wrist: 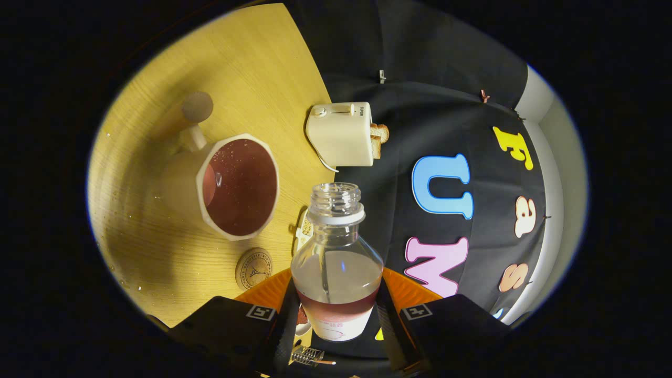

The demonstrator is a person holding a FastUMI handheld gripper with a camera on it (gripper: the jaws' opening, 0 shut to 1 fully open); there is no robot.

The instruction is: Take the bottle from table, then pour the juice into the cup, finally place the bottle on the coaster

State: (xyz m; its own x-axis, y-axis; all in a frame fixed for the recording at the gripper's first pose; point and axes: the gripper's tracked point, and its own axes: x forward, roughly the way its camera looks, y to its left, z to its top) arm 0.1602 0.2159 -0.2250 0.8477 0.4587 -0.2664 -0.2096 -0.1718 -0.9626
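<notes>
Clamped between both fingers of the gripper [336, 320] sat the bottle [336, 262], uncapped, its neck pointing ahead, a little dark juice pooled low in its body. Beyond it and off to one side stood the cup [239, 186], already holding juice, with droplets scattered over the wooden table [157, 252]. Near the fingers lay the round coaster [253, 268]. A toaster [342, 133] sat further off. Swinging carelessly toward the coaster might have knocked the full cup or dribbled more.

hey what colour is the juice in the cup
Dark reddish-brown, seen best in the gripper view inside the cream cup, beyond the tool shut on the bottle.
</notes>
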